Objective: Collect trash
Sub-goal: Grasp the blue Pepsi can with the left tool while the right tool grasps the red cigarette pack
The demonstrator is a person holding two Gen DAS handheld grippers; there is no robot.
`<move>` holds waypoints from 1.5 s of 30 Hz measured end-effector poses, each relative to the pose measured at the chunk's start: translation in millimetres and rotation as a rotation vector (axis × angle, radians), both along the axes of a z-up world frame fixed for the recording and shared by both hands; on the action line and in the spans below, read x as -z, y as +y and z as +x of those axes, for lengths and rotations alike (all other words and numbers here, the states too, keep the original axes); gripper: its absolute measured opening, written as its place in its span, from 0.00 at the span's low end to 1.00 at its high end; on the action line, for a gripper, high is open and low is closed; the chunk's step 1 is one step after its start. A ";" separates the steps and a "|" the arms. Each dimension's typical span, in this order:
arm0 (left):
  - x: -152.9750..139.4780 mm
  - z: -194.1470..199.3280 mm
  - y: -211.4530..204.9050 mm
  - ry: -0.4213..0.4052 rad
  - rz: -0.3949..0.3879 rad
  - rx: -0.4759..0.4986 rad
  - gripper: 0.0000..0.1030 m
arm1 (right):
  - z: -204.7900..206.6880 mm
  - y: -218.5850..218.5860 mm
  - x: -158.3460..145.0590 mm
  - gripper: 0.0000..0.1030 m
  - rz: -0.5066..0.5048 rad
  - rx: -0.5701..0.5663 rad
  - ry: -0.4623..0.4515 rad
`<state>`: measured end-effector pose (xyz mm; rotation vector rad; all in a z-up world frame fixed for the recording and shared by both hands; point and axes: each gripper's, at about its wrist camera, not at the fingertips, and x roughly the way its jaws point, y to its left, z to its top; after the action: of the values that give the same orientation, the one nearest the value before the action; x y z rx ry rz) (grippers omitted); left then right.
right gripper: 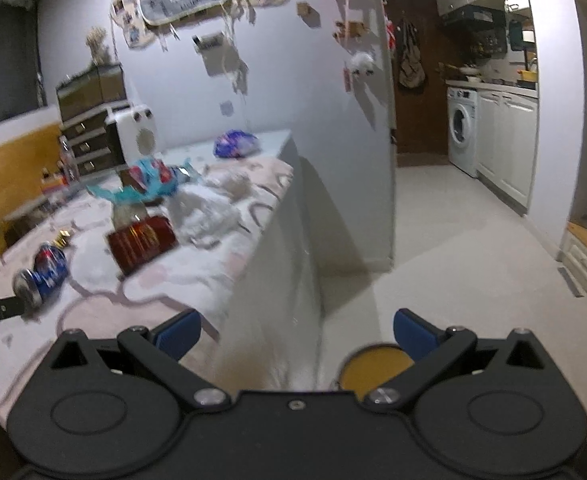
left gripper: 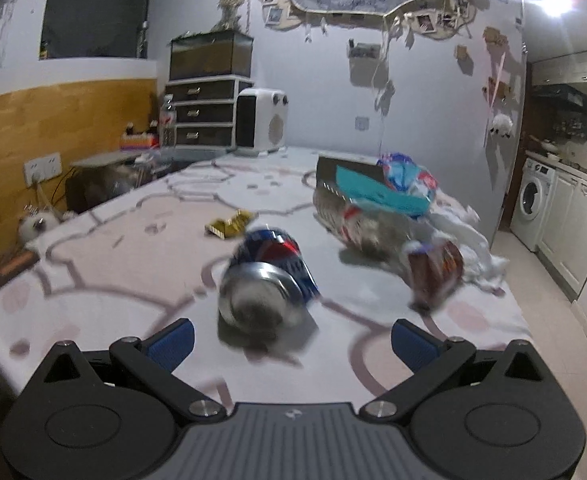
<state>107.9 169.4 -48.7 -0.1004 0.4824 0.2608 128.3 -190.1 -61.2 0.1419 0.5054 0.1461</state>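
**A:** ok so where's the trash rn? Left wrist view: the crushed blue-and-red aluminium drink can (left gripper: 267,280) is lying on its side bang in the middle of the frame, on the pale pink patterned tablecloth (left gripper: 105,280), silver end facing the cam.

**B:** yep, and that's the bit that matters imo. The can sits straight ahead of the left gripper (left gripper: 291,342), just past the fingertips, roughly centred btwn them. Long axis runs away from the cam, leaning slightly to upper right, so the blue pads (left gripper: 173,342) would close across its width. Jaws are spread wide, nothing in them.

**A:** right gripper (right gripper: 295,334)?

**B:** also spread, holding nothing. It's pointing off the table edge towards the floor, w/ a round yellow disc (right gripper: 375,368) low in frame by its right finger, can't tell what that is. In that view the can (right gripper: 43,272) is far over at centre left, so the left gripper is way nearer. Guessing left takes it.

**A:** how's the can look?

**B:** dented, blurry tbh. Prob light and might roll or skid if nudged.

**A:** other stuff?

**B:** dark red rectangular packet (left gripper: 433,270) right of centre, gold crumpled wrapper (left gripper: 229,224) behind the can, and a heap of white plastic bag and teal packaging (left gripper: 381,194) further back.
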 end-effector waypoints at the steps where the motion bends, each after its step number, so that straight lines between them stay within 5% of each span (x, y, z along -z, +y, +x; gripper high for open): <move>1: -1.5 6.1 9.2 0.011 -0.003 0.022 1.00 | 3.8 3.5 0.0 1.00 0.002 -0.005 -0.003; 8: 1.0 41.3 63.9 0.091 -0.006 0.179 1.00 | 25.1 21.9 -2.9 1.00 0.025 -0.048 -0.107; 13: 21.0 67.5 94.5 0.150 -0.095 0.289 1.00 | 56.9 36.3 -8.3 1.00 0.074 -0.084 -0.099; 21: 36.9 84.0 91.1 0.205 -0.185 0.430 1.00 | 103.6 68.3 -18.8 1.00 0.042 -0.180 -0.089; 37: 34.4 95.1 17.0 0.226 -0.252 0.743 1.00 | 163.8 127.4 -9.5 1.00 0.208 -0.212 0.164; 45: 3.9 69.4 26.2 0.180 -0.166 0.700 1.00 | 193.9 131.0 10.4 0.91 0.444 -0.170 0.333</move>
<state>177.3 195.6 -52.6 -0.0643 0.6876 -0.4606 322.2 -59.1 -71.6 0.5640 0.8124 0.4053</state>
